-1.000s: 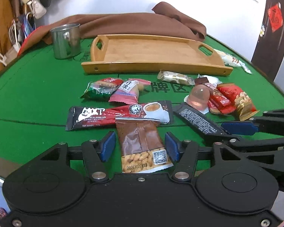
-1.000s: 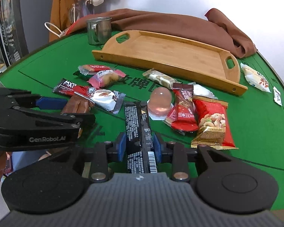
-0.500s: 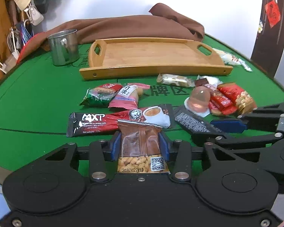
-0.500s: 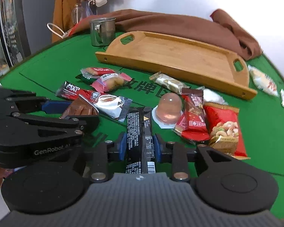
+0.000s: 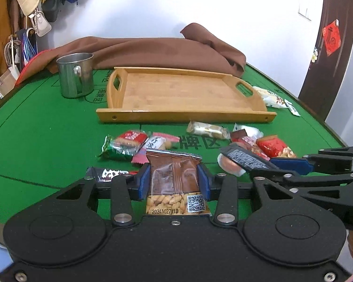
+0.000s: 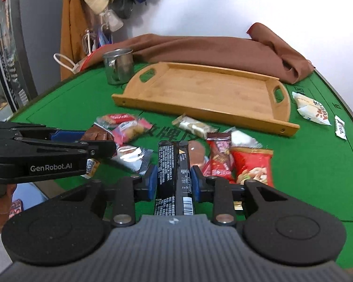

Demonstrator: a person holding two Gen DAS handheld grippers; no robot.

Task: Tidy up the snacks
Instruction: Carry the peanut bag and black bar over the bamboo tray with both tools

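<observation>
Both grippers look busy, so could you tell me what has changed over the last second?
The left gripper closed on the brown peanut packet and the right gripper tightened on the black snack bar; both packets have been lifted off the green table. The wooden tray, steel mug and other snacks stayed put.

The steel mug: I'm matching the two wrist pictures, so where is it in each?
Left wrist view: the steel mug stands upper left, on the green table just left of the wooden tray.
Right wrist view: the mug sits upper left of centre, at the tray's far left corner.
Shared landmark: the brown cloth behind mug and tray.
</observation>
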